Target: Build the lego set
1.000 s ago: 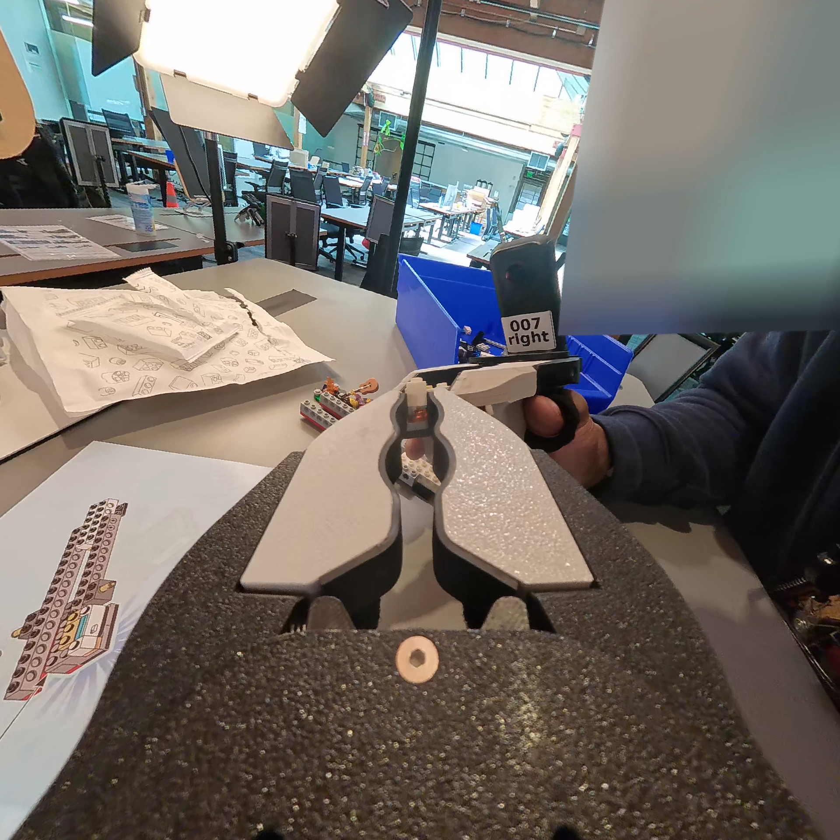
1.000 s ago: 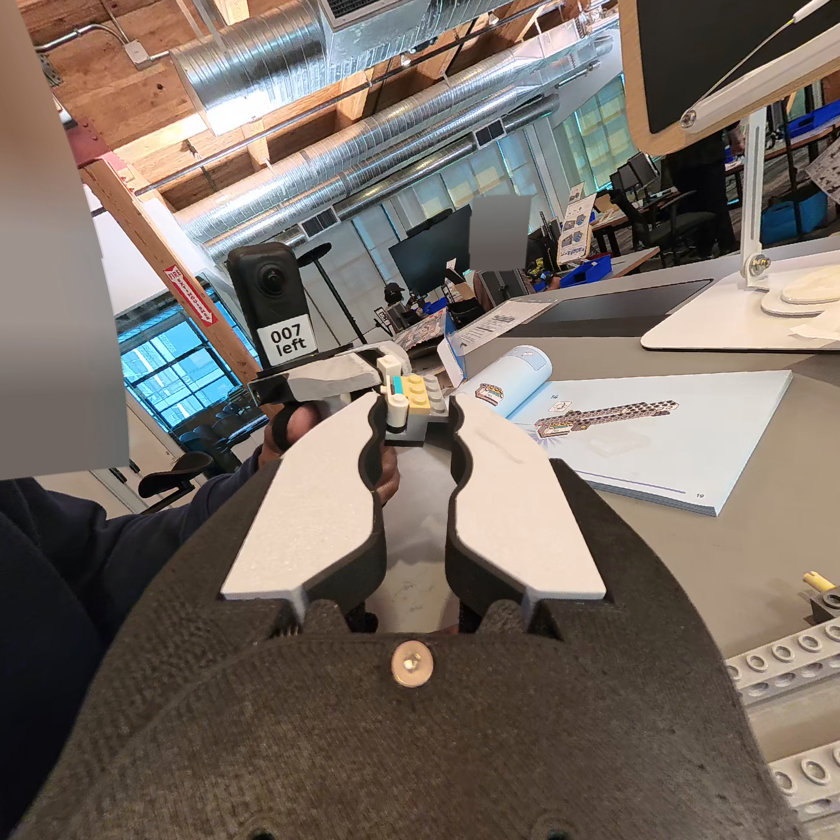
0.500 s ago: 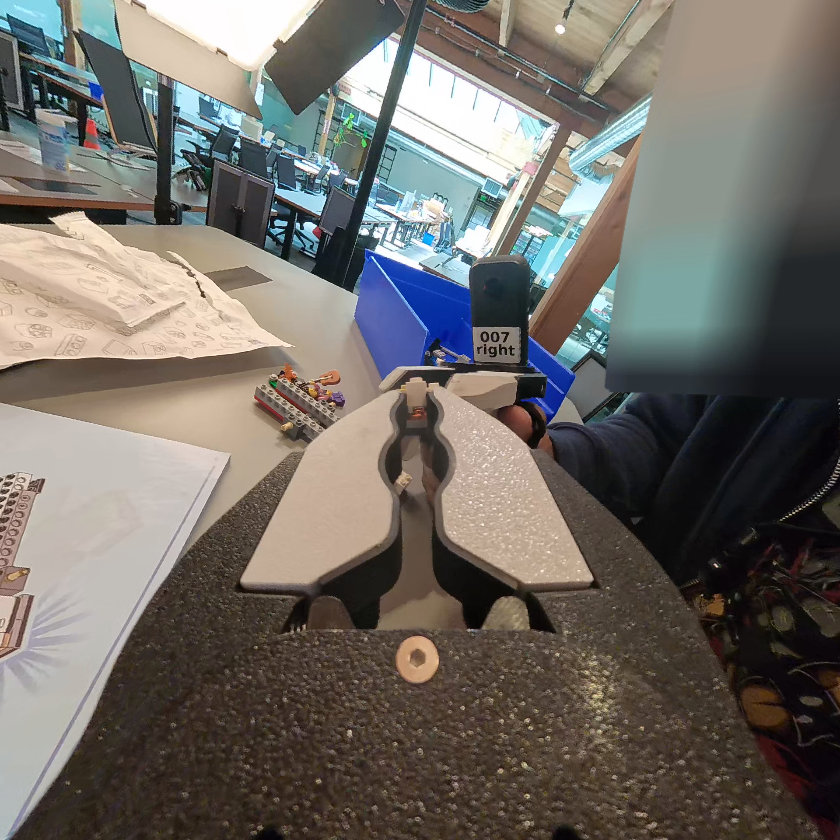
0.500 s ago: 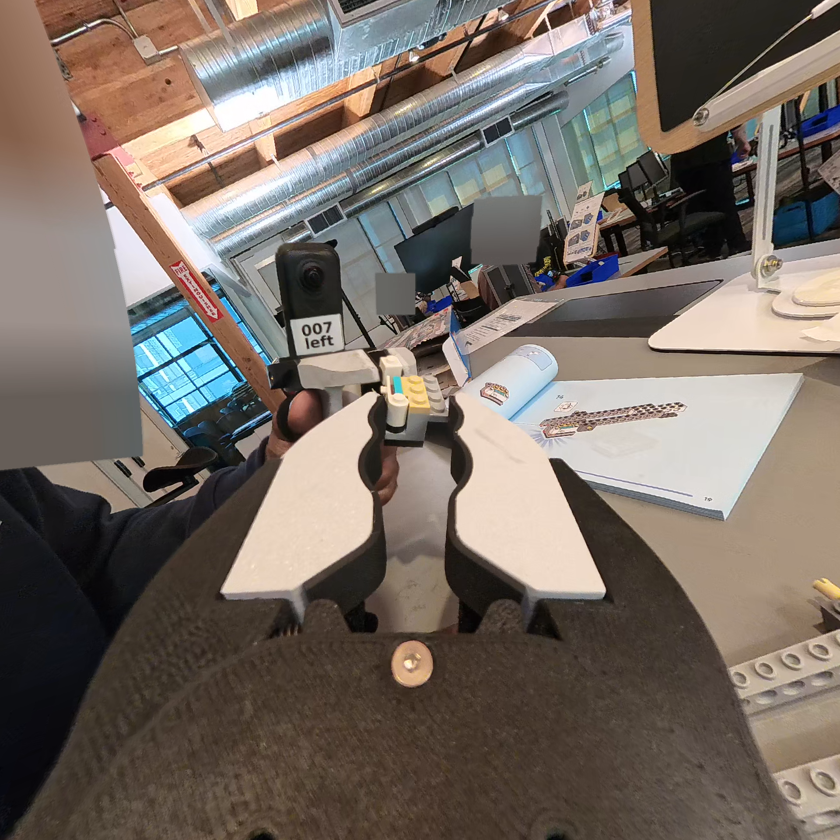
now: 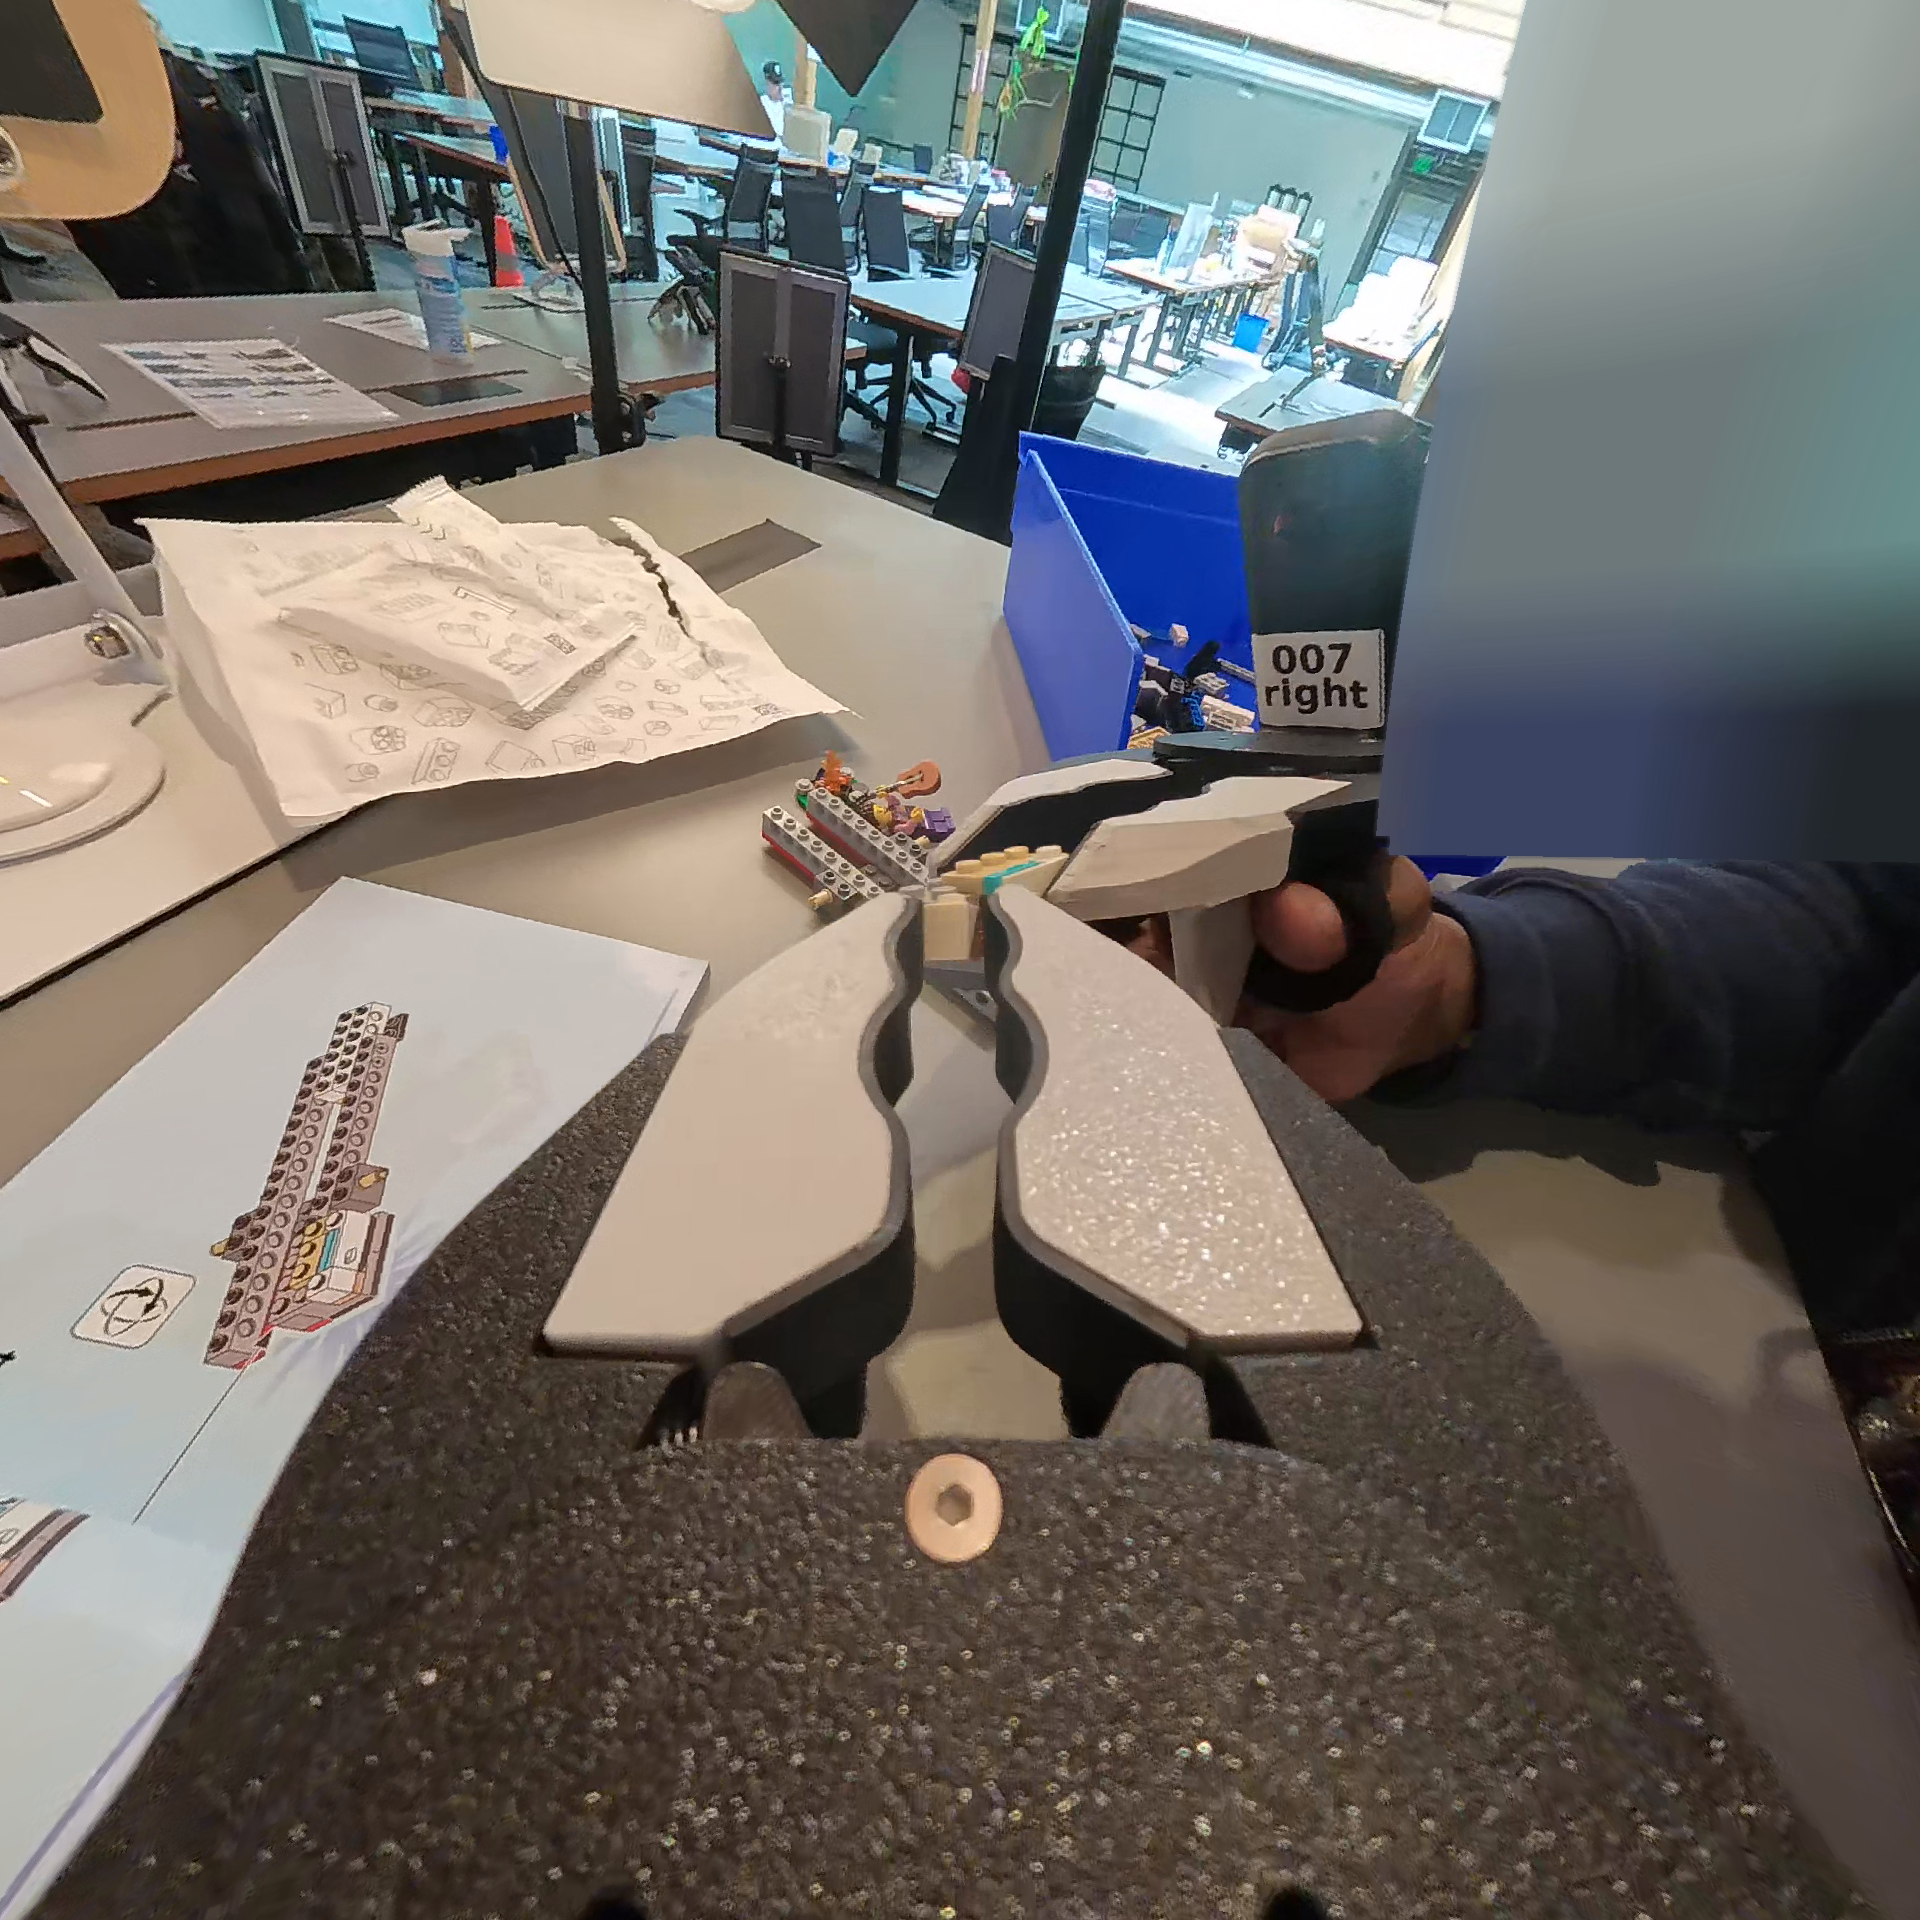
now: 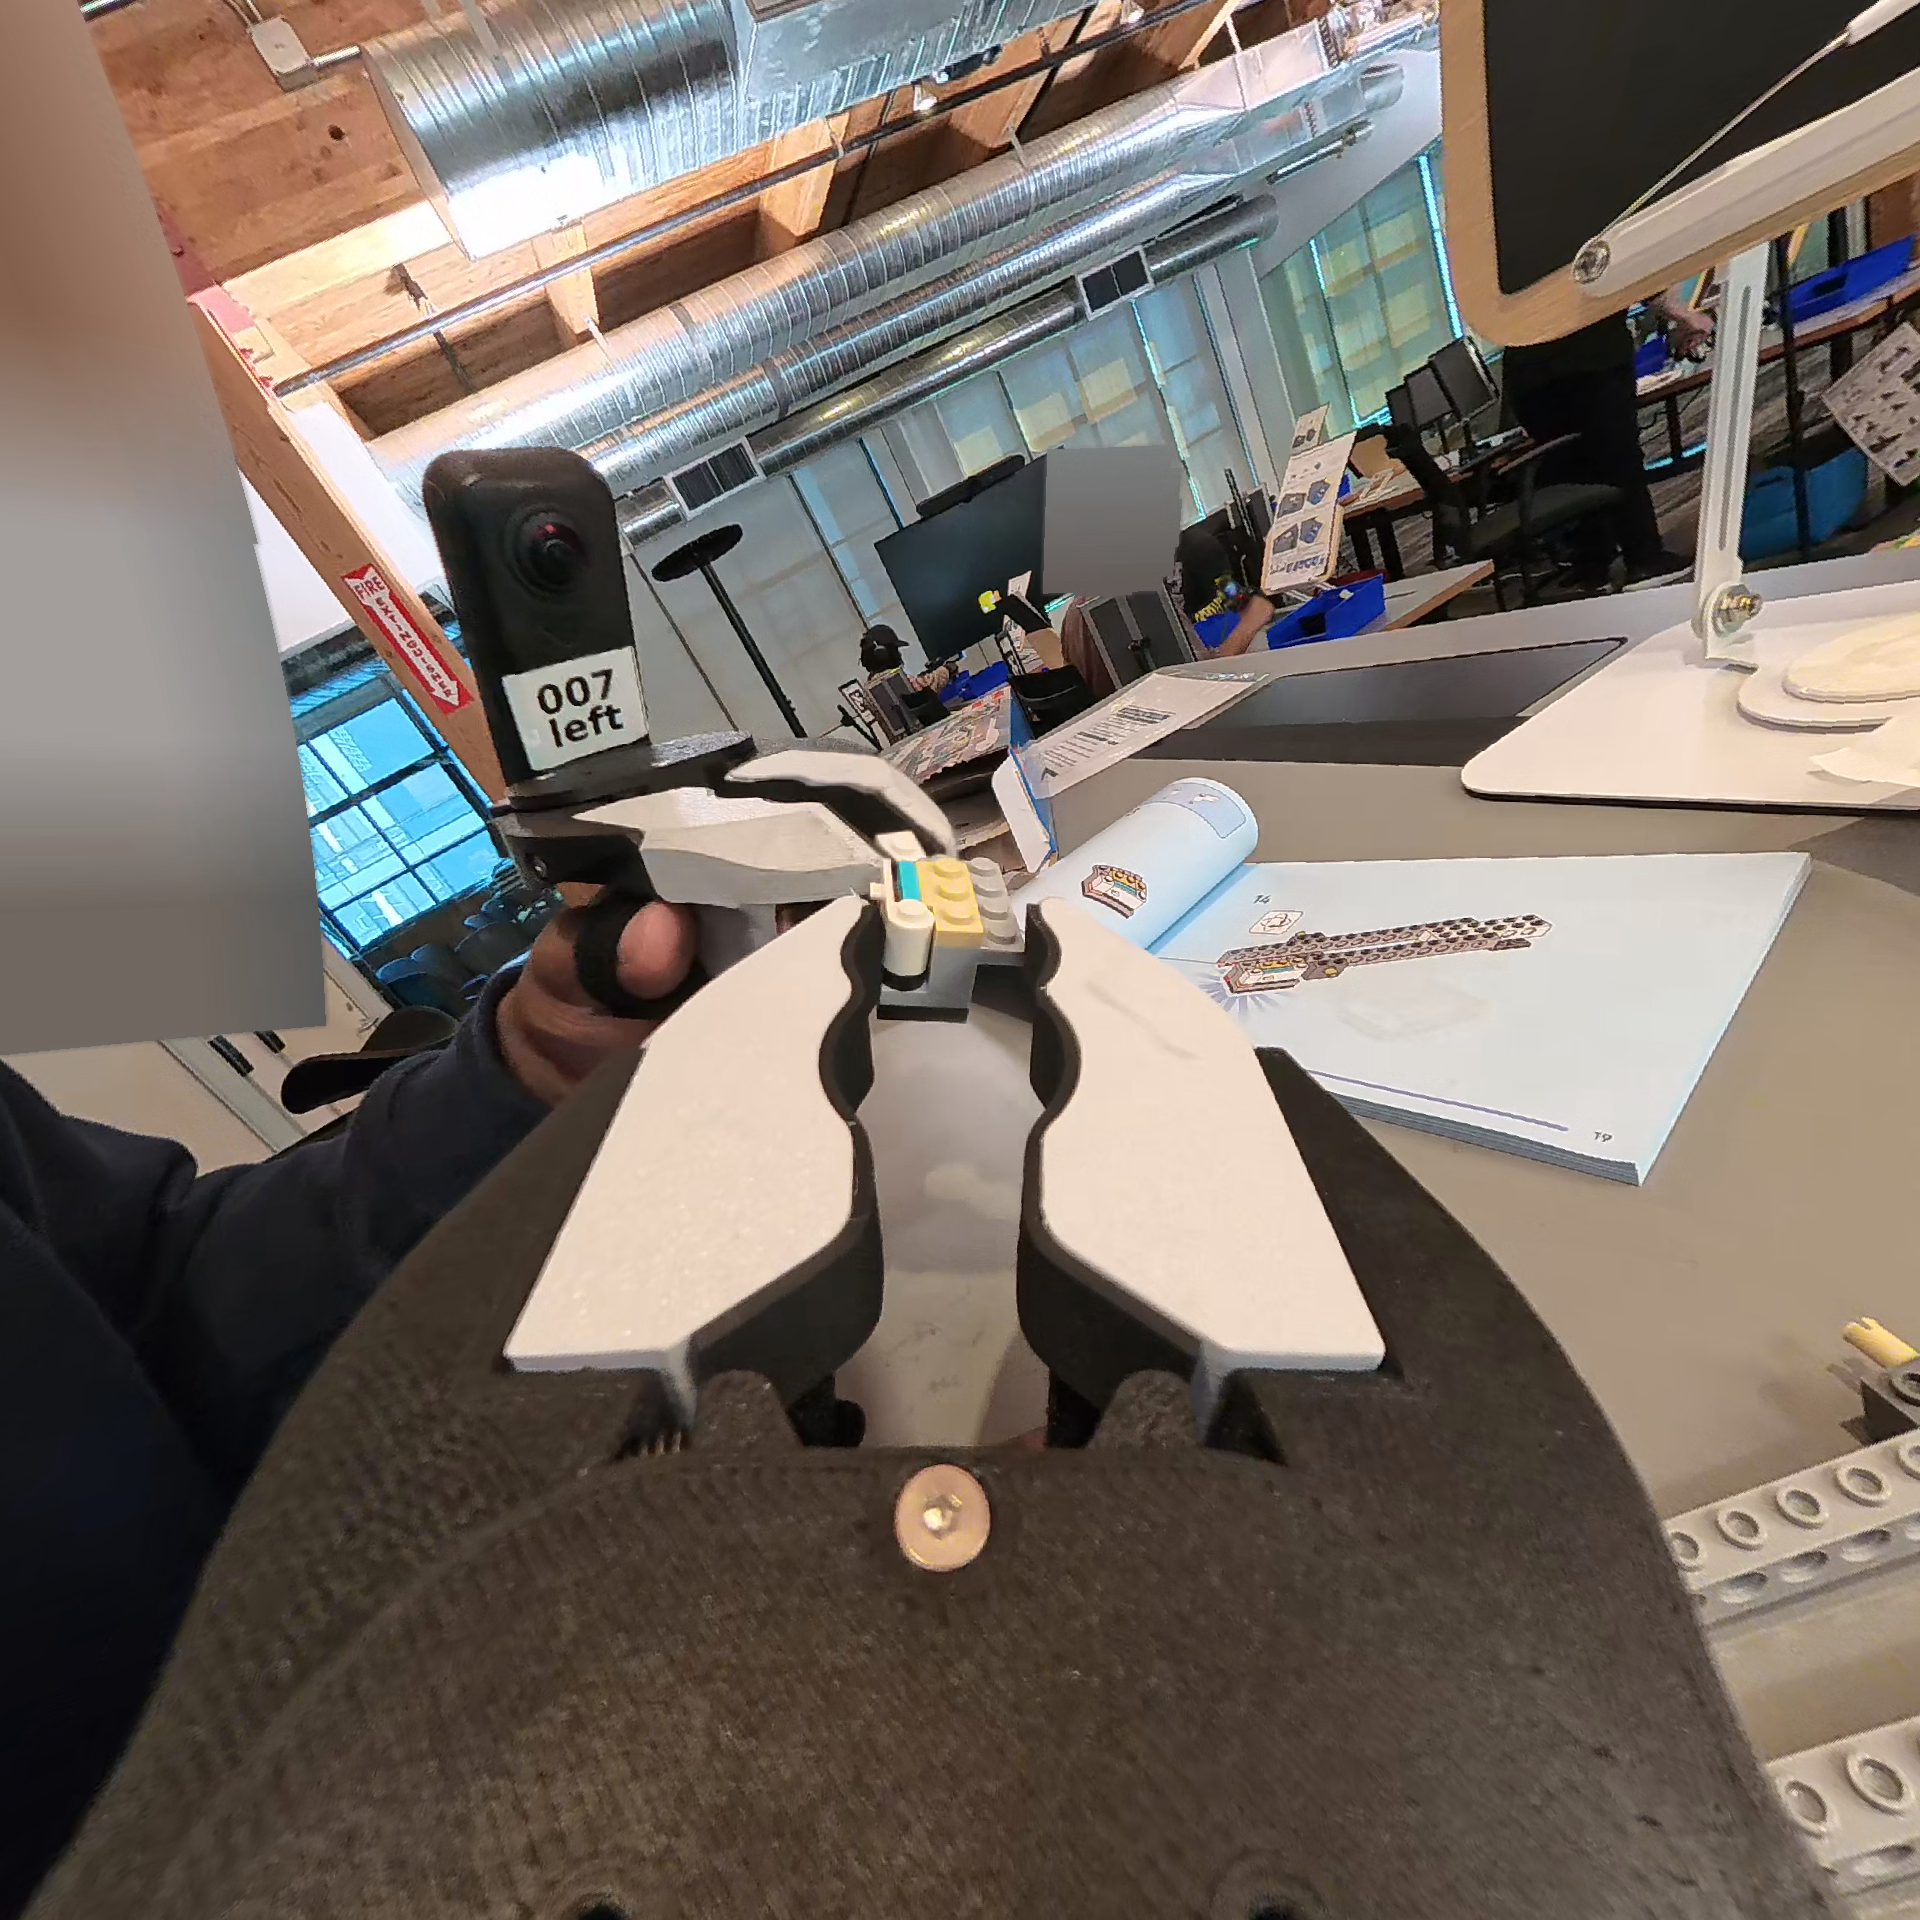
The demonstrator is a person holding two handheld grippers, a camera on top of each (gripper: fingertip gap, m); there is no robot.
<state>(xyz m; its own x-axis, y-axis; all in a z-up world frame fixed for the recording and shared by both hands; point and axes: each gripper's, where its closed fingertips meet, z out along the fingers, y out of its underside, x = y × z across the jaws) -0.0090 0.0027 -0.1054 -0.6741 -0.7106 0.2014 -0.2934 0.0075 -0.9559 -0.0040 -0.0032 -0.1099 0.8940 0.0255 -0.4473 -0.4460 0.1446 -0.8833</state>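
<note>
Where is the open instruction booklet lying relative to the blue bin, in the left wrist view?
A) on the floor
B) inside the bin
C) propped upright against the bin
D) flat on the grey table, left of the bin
D: the light-blue instruction booklet lies flat on the grey table, with the blue bin farther back and to the right.

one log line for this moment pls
left tool: shut on brick piece | right tool: shut on same brick piece | nearby: booklet, grey brick strip

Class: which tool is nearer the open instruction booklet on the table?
Left. The left tool hovers just right of the instruction booklet; the right tool lies farther right, beyond it.
</note>
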